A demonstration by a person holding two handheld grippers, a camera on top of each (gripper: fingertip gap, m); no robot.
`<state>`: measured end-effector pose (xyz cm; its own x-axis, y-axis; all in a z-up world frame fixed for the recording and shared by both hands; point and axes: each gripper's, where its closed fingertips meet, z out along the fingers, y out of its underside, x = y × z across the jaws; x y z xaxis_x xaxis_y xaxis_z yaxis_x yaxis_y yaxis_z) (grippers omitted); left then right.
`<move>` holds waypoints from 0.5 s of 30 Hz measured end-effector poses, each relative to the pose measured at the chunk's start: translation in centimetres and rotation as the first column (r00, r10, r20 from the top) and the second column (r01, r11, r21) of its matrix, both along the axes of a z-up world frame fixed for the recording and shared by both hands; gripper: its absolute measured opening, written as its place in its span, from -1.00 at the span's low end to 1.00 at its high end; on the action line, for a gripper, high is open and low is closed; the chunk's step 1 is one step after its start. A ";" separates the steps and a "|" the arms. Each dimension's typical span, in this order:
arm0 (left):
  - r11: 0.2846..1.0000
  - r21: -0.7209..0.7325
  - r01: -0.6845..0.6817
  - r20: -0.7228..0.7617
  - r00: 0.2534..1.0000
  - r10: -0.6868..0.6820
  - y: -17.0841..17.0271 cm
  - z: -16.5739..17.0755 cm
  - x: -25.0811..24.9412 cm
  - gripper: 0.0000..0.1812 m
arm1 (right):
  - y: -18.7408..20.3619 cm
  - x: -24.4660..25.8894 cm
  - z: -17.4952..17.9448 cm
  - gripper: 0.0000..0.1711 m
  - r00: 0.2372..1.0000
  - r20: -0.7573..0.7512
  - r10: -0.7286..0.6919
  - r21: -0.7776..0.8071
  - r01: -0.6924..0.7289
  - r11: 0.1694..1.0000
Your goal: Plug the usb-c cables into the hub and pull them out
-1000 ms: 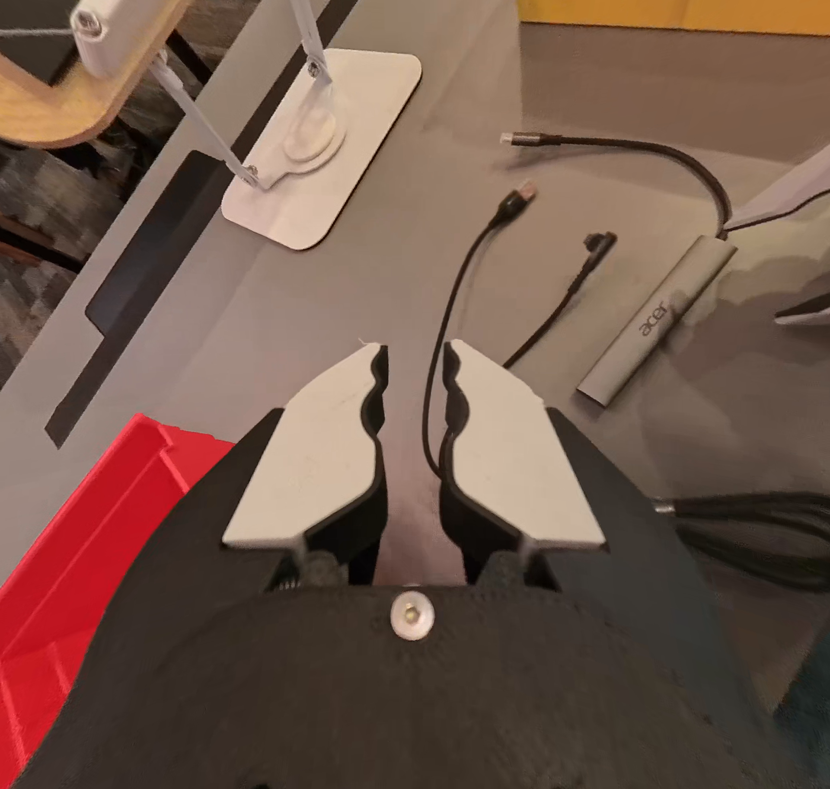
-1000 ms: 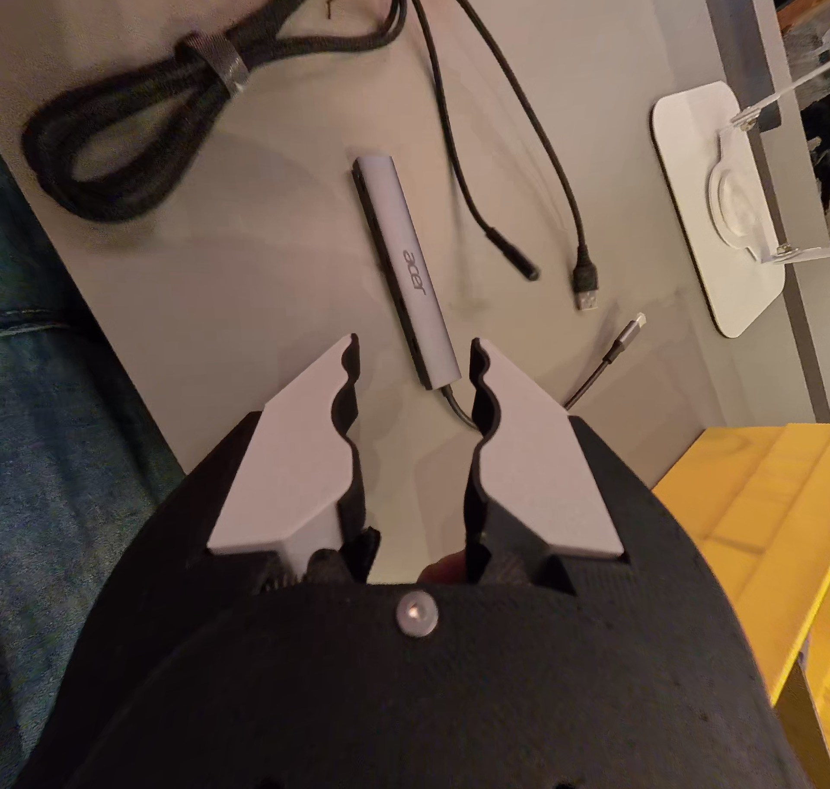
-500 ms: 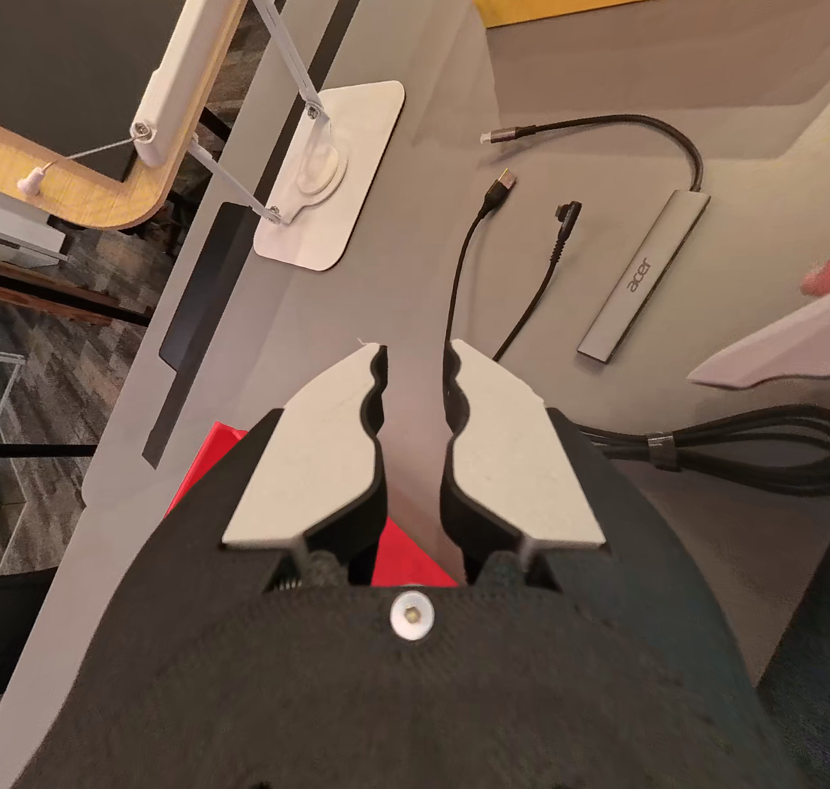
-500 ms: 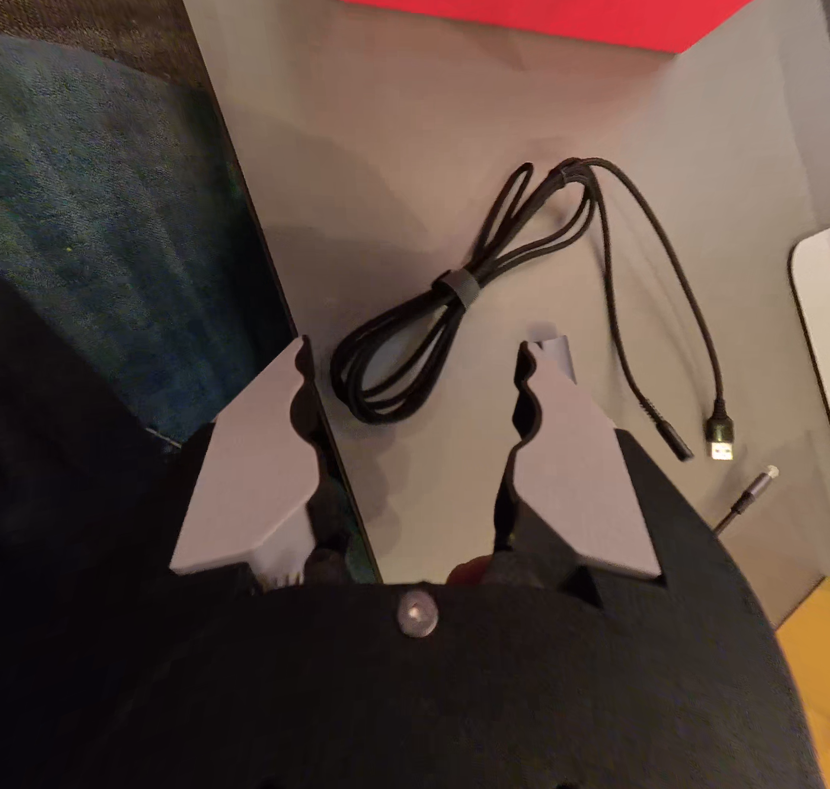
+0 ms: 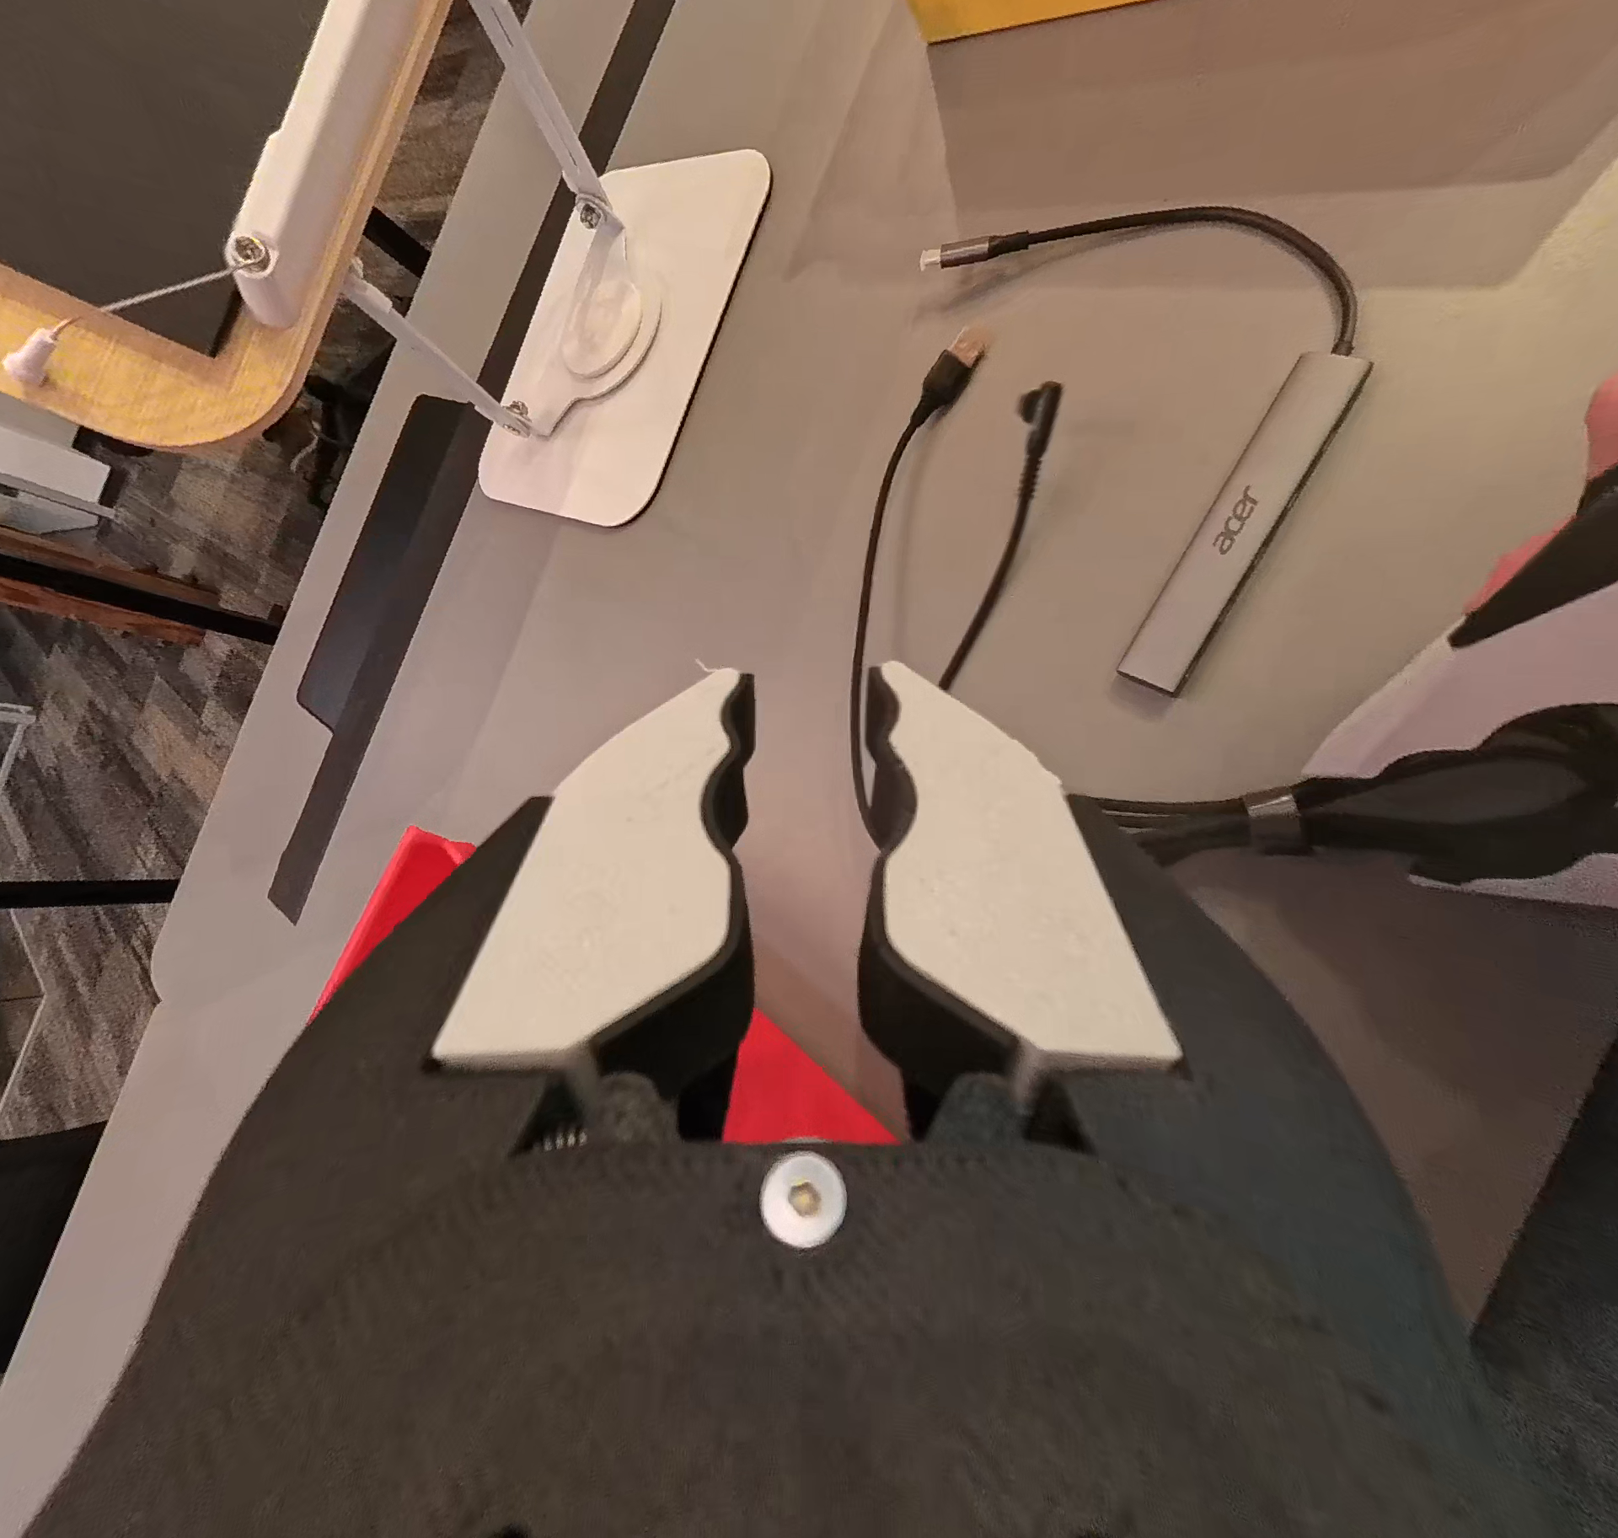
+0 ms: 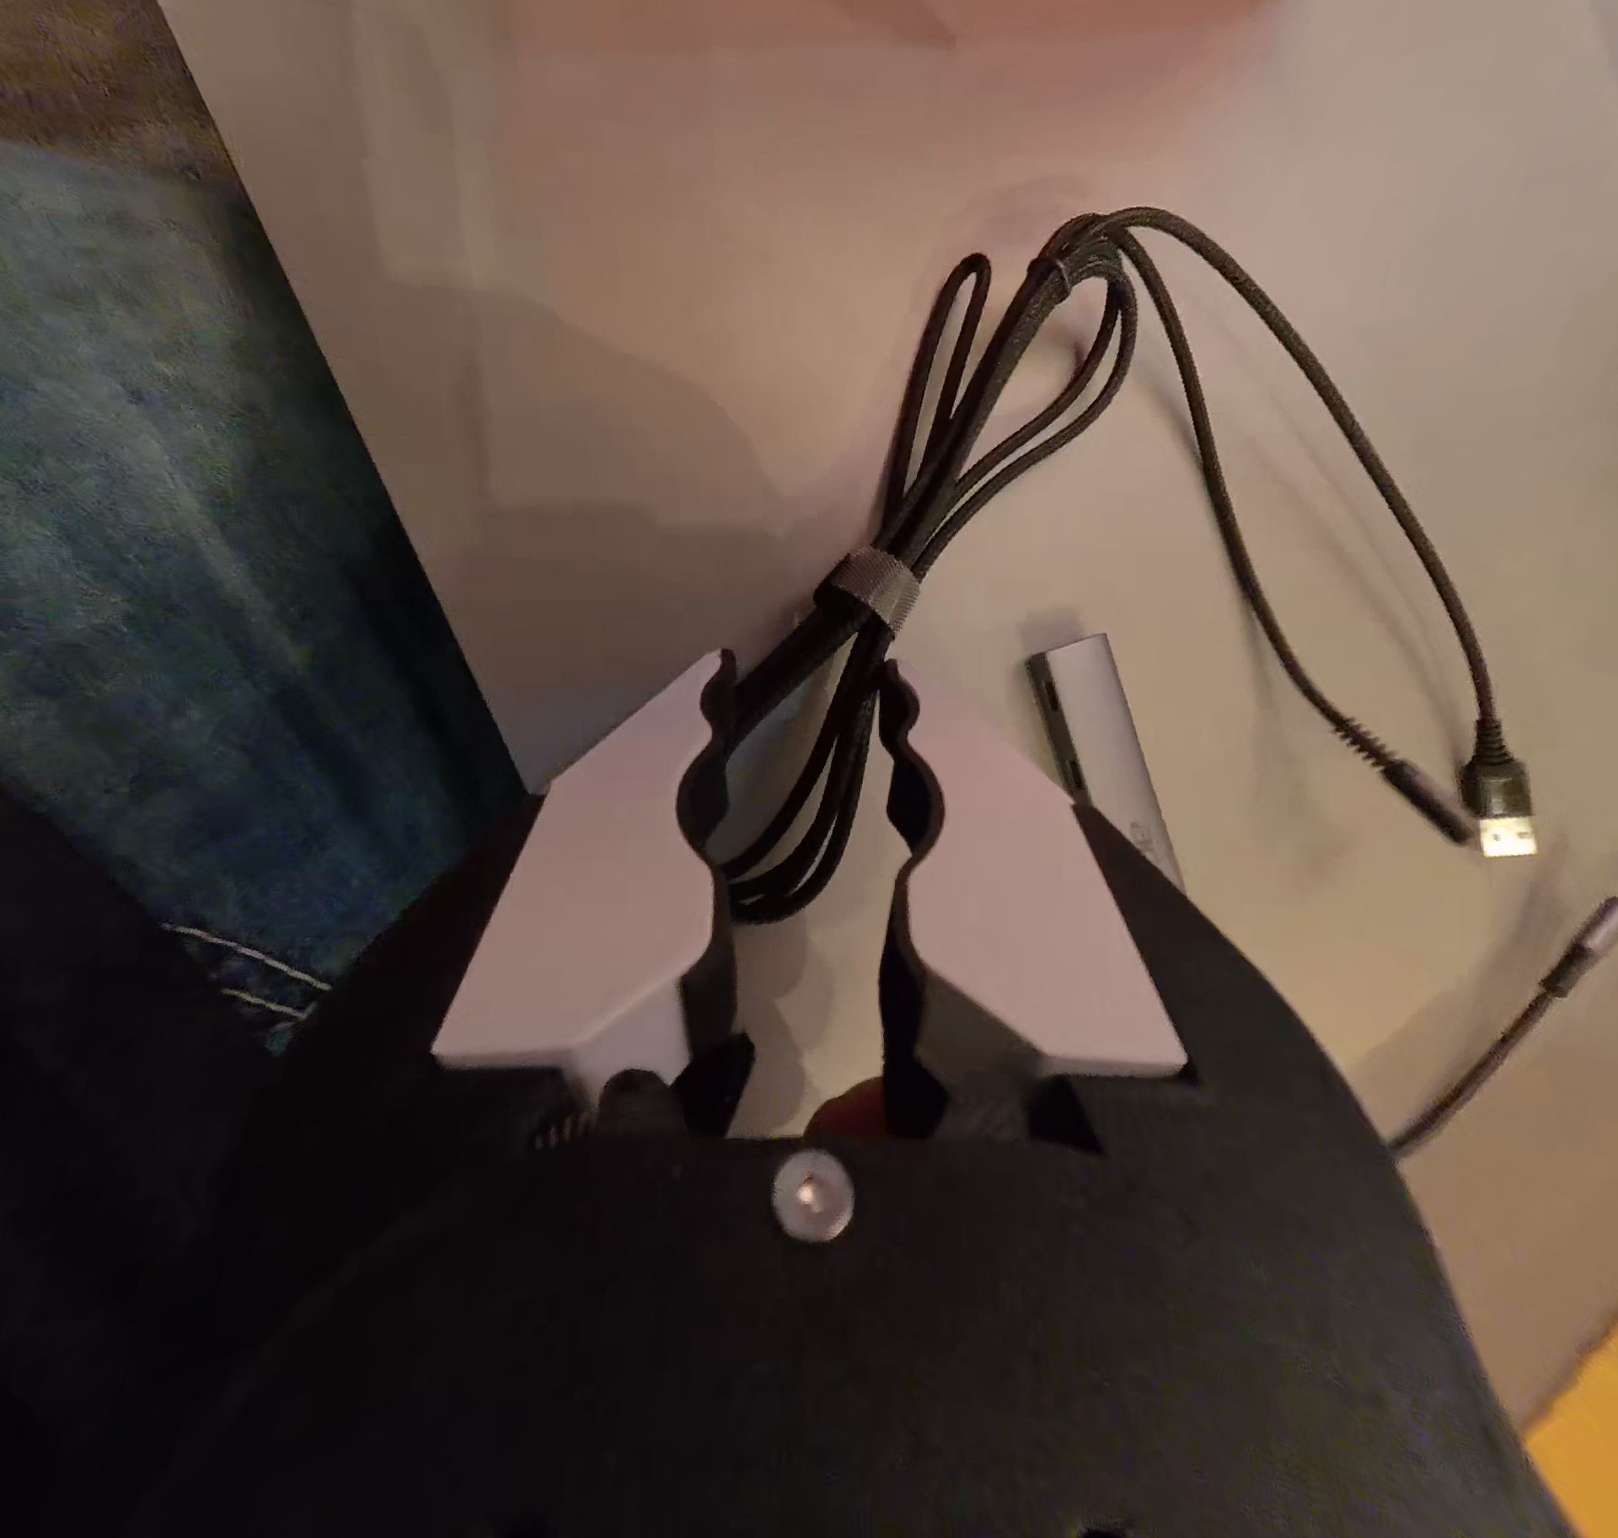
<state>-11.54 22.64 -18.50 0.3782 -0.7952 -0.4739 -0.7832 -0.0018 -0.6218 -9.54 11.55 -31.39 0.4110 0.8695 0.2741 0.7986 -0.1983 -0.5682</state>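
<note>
1. Here, in the left wrist view, a white lamp base (image 5: pixel 626 331) stands at the far left of the grey table (image 5: pixel 788 533), and a red bin (image 5: pixel 385 927) sits by the near edge.
2. The left gripper (image 5: pixel 807 686) hangs above the table with its jaws a small way apart and nothing between them.
3. Just beyond it lie two loose black cable ends (image 5: pixel 950 371), side by side and unplugged.
4. To their right rests the silver hub (image 5: pixel 1243 524), flat, its own short lead (image 5: pixel 1226 222) curling away.
5. In the right wrist view, the right gripper (image 6: pixel 810 664) is partly open over the strapped cable bundle (image 6: pixel 875 585); I cannot tell if it touches.
6. The hub (image 6: pixel 1094 708) lies just right of its fingers (image 6: pixel 989 883).
</note>
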 end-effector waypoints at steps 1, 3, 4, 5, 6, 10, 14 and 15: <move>1.000 -0.004 0.005 -0.003 1.000 -0.005 -0.1 -0.1 0.1 -0.74 | -0.1 -0.2 0.1 -0.67 1.000 -0.030 -0.006 -0.021 0.005 1.000; 1.000 -0.011 0.022 -0.018 1.000 -0.022 -0.4 -0.5 0.4 -0.73 | -0.4 -0.3 0.1 -0.69 0.999 -0.054 -0.002 -0.050 -0.001 0.999; 0.999 -0.012 0.030 -0.031 0.999 -0.030 -0.5 -0.7 0.5 -0.73 | -0.3 -0.3 0.1 -0.70 0.999 -0.052 0.003 -0.049 -0.005 0.999; 0.999 -0.012 0.035 -0.044 0.998 -0.035 -0.6 -0.9 0.6 -0.73 | -0.3 -0.3 0.2 -0.70 0.998 -0.055 0.014 -0.043 -0.017 0.999; 0.999 -0.014 0.040 -0.055 0.998 -0.041 -0.8 -1.2 0.7 -0.73 | -0.3 -0.4 0.4 -0.70 0.998 -0.064 0.028 -0.034 -0.030 0.999; 0.998 -0.038 0.059 -0.089 0.994 -0.062 -1.2 -2.4 1.2 -0.73 | -1.0 -1.5 0.1 -0.40 0.992 -0.095 0.084 -0.041 -0.088 0.995; 0.996 -0.053 0.069 -0.095 0.993 -0.074 -1.2 -3.2 2.0 -0.73 | -1.4 -2.1 0.5 -0.27 0.987 -0.102 0.122 -0.010 -0.124 0.992; 0.996 -0.060 0.072 -0.086 0.993 -0.076 -1.2 -3.4 2.4 -0.73 | -1.4 -2.2 1.0 -0.28 0.985 -0.113 0.127 0.005 -0.127 0.992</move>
